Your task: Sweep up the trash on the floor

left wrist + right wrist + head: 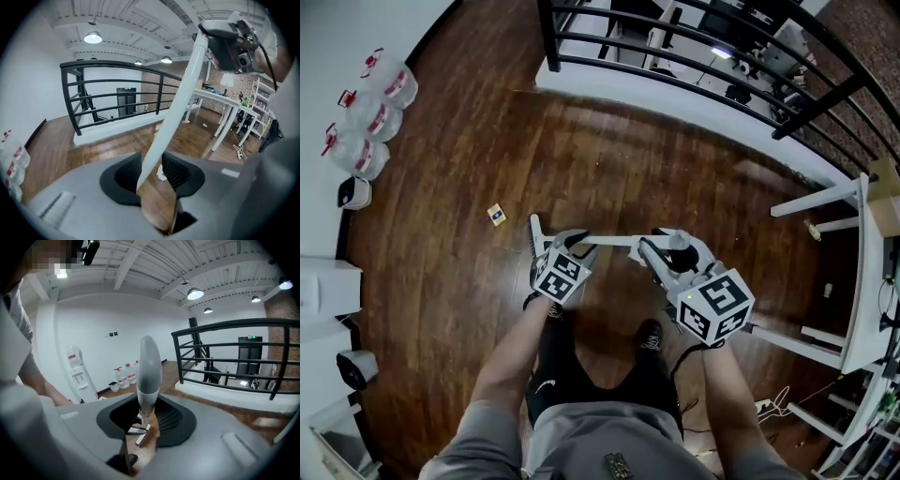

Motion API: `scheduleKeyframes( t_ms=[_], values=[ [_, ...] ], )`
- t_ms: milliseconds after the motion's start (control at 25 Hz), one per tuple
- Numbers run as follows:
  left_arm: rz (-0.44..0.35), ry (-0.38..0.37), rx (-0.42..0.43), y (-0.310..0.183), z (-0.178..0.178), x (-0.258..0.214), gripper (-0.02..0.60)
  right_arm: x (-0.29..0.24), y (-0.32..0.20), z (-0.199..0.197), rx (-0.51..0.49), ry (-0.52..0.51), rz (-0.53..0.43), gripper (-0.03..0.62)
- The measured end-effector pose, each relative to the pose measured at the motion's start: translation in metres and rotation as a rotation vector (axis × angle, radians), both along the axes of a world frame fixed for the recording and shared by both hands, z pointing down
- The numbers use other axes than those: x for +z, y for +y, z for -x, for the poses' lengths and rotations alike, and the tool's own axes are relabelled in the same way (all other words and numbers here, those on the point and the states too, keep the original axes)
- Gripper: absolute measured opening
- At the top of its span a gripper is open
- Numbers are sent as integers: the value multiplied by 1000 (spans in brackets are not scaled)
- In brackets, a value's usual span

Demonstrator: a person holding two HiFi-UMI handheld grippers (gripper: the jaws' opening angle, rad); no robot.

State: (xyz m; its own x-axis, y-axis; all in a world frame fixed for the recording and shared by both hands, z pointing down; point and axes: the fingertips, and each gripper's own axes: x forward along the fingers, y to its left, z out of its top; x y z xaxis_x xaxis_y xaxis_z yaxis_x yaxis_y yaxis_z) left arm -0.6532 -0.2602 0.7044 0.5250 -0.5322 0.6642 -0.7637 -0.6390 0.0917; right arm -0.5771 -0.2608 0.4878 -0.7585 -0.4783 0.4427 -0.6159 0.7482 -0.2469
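A small yellow and white scrap [496, 215] lies on the dark wood floor, ahead and to the left of both grippers. My left gripper [572, 242] [152, 171] is shut on a long white pole [609, 241] [178, 93] that slants up towards the right gripper. A white flat piece [534, 239] sits at the pole's lower left end. Between the left jaws a white paper scrap [161, 171] shows on the floor. My right gripper [661, 246] [147, 416] is shut on an upright handle with a grey rounded top [680, 242] [149, 371].
A black railing [694, 56] runs across ahead. Water jugs [370, 112] stand by the left wall. A white table [853, 272] with cables [769, 403] under it stands on the right. The person's shoe [649, 336] is just below the grippers. A water dispenser [75, 369] stands by the wall.
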Motion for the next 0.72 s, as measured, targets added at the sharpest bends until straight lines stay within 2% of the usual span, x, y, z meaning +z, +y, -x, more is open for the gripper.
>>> scheduleKeyframes(
  t_ms=[240,400,560,720],
  values=[
    [17,-45,-40,-16,159,21,140,28,-22,145,-33,-35,32,98],
    [37,-83,-43,-26,238,35,141,47,-33,214,-31,-60,60,98],
    [83,-111,-16,-36,280,61,143,75,-41,254,-9,-50,107,98],
    [130,-107,17,-40,283,81,144,92,-47,262,22,-18,134,97]
  ],
)
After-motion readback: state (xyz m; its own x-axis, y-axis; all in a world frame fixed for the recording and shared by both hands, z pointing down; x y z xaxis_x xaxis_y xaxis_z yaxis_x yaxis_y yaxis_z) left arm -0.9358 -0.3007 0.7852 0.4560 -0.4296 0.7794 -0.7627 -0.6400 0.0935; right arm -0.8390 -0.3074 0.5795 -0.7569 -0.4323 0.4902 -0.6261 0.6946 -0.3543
